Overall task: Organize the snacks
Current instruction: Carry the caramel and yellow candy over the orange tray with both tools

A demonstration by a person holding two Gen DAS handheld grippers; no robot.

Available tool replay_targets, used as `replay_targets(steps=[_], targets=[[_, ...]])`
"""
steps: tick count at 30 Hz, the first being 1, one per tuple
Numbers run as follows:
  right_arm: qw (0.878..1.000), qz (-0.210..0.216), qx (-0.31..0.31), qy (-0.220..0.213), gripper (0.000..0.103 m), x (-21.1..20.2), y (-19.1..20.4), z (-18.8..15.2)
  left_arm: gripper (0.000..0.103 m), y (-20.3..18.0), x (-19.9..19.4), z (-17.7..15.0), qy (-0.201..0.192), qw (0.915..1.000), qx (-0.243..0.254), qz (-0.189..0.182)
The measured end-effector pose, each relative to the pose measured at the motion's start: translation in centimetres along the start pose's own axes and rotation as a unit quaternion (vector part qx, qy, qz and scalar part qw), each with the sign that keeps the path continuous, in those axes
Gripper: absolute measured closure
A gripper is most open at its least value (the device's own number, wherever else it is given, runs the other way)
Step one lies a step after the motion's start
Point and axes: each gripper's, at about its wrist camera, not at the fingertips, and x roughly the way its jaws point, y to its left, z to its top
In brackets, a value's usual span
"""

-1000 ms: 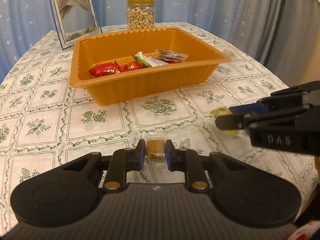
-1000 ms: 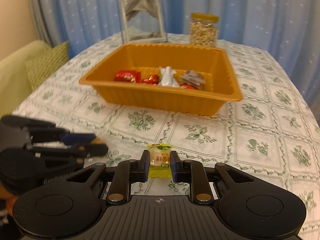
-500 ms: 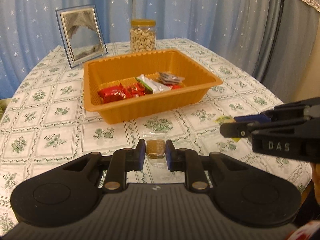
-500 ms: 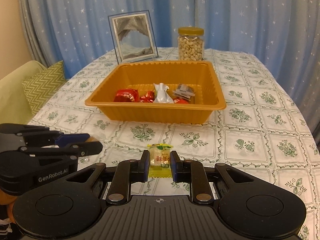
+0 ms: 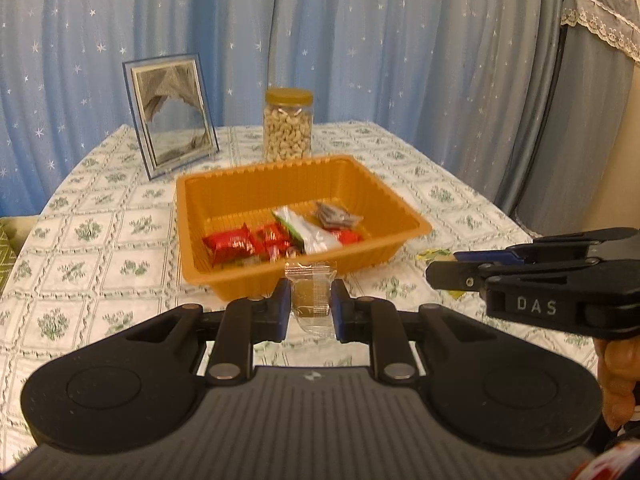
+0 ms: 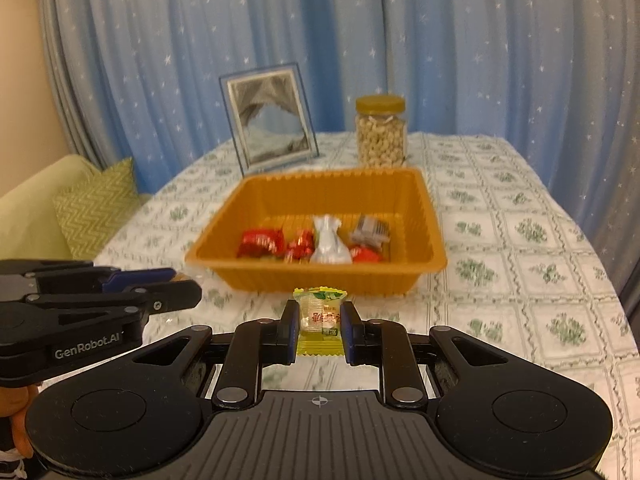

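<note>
Right gripper (image 6: 319, 322) jaws clamp a yellow candy (image 6: 319, 321) before the orange tray (image 6: 320, 278).

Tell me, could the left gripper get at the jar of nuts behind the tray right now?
Probably not. The left gripper is shut on a clear-wrapped snack, so its fingers are occupied, and the orange tray stands between it and the jar of nuts at the table's far end.

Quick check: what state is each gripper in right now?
Left gripper: shut on the clear-wrapped brown snack.
Right gripper: shut on the yellow-wrapped candy.
</note>
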Motion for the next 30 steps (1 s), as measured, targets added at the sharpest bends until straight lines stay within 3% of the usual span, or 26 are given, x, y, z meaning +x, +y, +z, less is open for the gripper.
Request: replay_targets(steps=[10,30], targets=[[1.0,-0.004,0.002,-0.02,0.081,1.3,-1.0,3.2,0.084,1.9,2.0,4.0,-0.027,0.9995,0.007,0.016],[1.0,-0.011,0.019,-0.01,0.081,7.8,-2.6,8.3,0.084,4.8,8.9,6.1,0.015,0.9993,-0.024,0.023]])
